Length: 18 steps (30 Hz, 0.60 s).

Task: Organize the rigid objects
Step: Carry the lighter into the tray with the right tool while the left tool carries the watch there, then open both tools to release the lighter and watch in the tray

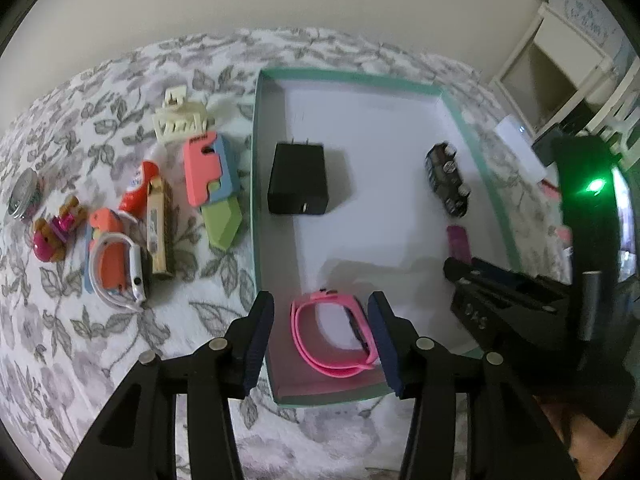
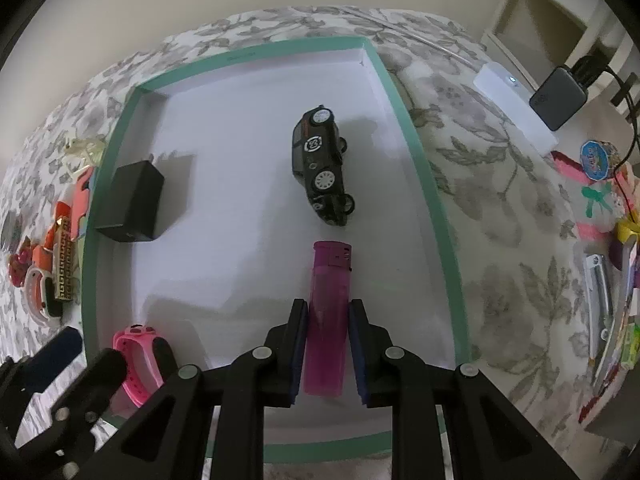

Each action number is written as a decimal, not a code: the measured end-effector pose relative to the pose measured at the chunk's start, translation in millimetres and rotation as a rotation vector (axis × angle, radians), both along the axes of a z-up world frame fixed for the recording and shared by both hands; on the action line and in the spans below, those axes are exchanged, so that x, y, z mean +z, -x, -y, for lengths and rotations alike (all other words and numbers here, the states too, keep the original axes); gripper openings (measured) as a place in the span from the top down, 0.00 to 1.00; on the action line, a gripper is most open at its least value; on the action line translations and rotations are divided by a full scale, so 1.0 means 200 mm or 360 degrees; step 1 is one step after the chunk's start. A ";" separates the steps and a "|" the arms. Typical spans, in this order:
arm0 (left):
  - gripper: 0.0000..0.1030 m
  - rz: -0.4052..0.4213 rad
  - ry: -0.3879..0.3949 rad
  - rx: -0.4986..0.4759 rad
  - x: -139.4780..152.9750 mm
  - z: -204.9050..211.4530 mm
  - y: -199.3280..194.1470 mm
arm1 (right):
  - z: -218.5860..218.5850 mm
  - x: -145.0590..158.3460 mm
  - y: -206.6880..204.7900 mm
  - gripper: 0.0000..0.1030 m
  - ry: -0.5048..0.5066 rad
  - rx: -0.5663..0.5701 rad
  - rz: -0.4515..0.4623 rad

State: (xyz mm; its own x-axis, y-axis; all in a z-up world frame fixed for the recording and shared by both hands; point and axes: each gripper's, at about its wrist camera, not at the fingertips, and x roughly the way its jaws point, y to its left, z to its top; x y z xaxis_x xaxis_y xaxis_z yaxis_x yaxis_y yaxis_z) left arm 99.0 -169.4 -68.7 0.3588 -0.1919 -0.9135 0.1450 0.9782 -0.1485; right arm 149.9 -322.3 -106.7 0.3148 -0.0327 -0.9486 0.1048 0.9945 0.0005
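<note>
**me:** Checking in mid-sort. My left gripper (image 1: pixel 324 336) has its jaws spread, and the pink watch band (image 1: pixel 334 336) lies between them on the box floor with the pads clear of it on both sides. So I'd say that one's been dropped off, near-left corner of the teal-rimmed box (image 1: pixel 472 136). My right gripper (image 2: pixel 328 344) is clamped on the purple lighter (image 2: pixel 327 312), low over the near part of the box floor, right of the middle.

**other:** So what's next?

**me:** My guess: let go of the lighter so it lies flat, then lift the left one straight up so a pad doesn't snag the band's loop. After that it's back to the pile on the left.

**other:** What's everything like to handle?

**me:** The band is soft-looking rubbery strap with a hard dark face, the springy one of the lot. The lighter is smooth translucent plastic, a slim rounded bar, could slip if squeezed off-centre. Already in the box: a matte black charger block (image 1: pixel 298 178) on the left side, boxy and easy, and a glossy black toy car (image 2: pixel 320 160) lying on its side on the far right.

**other:** And outside?

**me:** On the floral cloth (image 1: pixel 120 360) left of the box: a cream hair claw (image 1: pixel 180 120) with teeth, a blocky pink-blue-green toy knife (image 1: pixel 214 188), and a white smartwatch (image 1: pixel 120 272) wrapped over something orange.
</note>
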 end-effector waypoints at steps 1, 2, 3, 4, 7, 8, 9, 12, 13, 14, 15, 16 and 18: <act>0.44 0.0015 0.0010 0.0007 0.02 -0.01 0.00 | 0.00 0.01 0.00 0.78 -0.0007 -0.0007 0.0003; 0.42 0.0033 0.0018 0.0011 0.04 -0.01 0.00 | 0.00 0.02 0.00 0.78 -0.0017 -0.0014 0.0010; 0.42 0.0050 0.0018 0.0019 0.06 -0.02 0.00 | 0.02 0.04 0.00 0.78 -0.0024 -0.0024 0.0022; 0.42 0.0067 0.0017 0.0025 0.07 -0.03 0.00 | 0.02 0.06 0.00 0.78 -0.0021 -0.0029 0.0033; 0.42 0.0107 0.0022 0.0043 0.12 -0.06 0.01 | 0.03 0.10 0.01 0.73 -0.0010 -0.0037 0.0076; 0.41 0.0118 0.0025 0.0051 0.13 -0.07 0.01 | 0.03 0.12 0.01 0.72 -0.0010 -0.0039 0.0089; 0.40 0.0124 0.0027 0.0057 0.14 -0.08 0.01 | 0.03 0.14 0.01 0.70 -0.0012 -0.0040 0.0106; 0.30 0.0155 0.0043 0.0093 0.17 -0.13 0.00 | 0.03 0.19 0.01 0.70 -0.0021 -0.0041 0.0154; 0.30 0.0164 0.0046 0.0109 0.18 -0.15 -0.01 | 0.03 0.21 0.01 0.70 -0.0023 -0.0041 0.0168; 0.30 0.0170 0.0049 0.0124 0.18 -0.16 -0.01 | 0.04 0.23 0.01 0.70 -0.0025 -0.0040 0.0183; 0.30 0.0175 0.0053 0.0143 0.19 -0.18 -0.01 | 0.04 0.25 0.02 0.70 -0.0024 -0.0039 0.0198; 0.30 0.0179 0.0058 0.0166 0.20 -0.20 -0.02 | 0.03 0.27 0.02 0.70 -0.0022 -0.0036 0.0212; 0.26 0.0180 0.0071 0.0205 0.21 -0.24 -0.03 | 0.03 0.29 0.01 0.70 -0.0018 -0.0029 0.0240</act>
State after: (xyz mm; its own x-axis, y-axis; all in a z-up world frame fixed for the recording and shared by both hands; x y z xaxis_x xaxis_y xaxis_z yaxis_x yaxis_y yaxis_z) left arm 104.0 -120.8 -27.6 0.4834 -0.1771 -0.8573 0.0369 0.9826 -0.1822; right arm 147.4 -327.4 -48.9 0.4531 -0.0297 -0.8910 0.1210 0.9922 0.0285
